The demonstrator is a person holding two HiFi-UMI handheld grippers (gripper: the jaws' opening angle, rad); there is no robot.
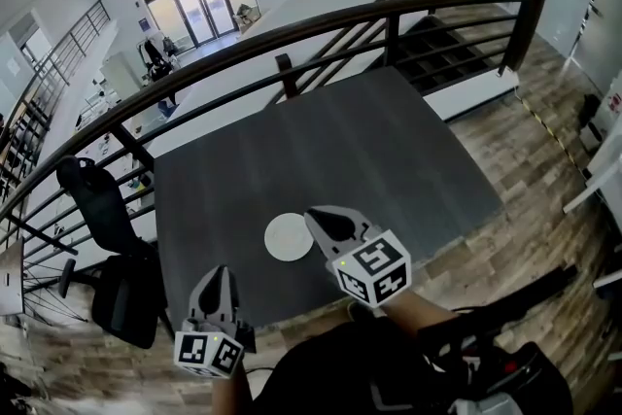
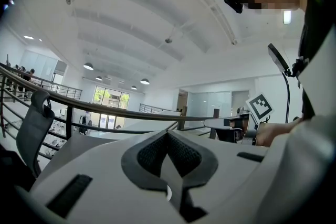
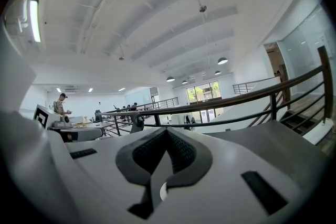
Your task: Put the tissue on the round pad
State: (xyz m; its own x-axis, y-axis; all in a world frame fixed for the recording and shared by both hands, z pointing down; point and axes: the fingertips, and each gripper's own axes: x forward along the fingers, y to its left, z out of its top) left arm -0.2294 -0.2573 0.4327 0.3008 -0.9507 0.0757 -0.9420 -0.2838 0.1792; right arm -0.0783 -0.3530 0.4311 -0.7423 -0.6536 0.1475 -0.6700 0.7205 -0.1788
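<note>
- Right gripper, jaws shut and empty, hovers just right of the flat white round pad on the dark grey table; left gripper, likewise closed, sits farther off
- No tissue visible in any view

Head view downward, gripper views forward, railing shared

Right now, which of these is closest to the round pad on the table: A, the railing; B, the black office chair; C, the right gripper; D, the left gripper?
C: in the head view the right gripper has its tip at the right edge of the round pad, while the left gripper hangs back nearer the person.
</note>
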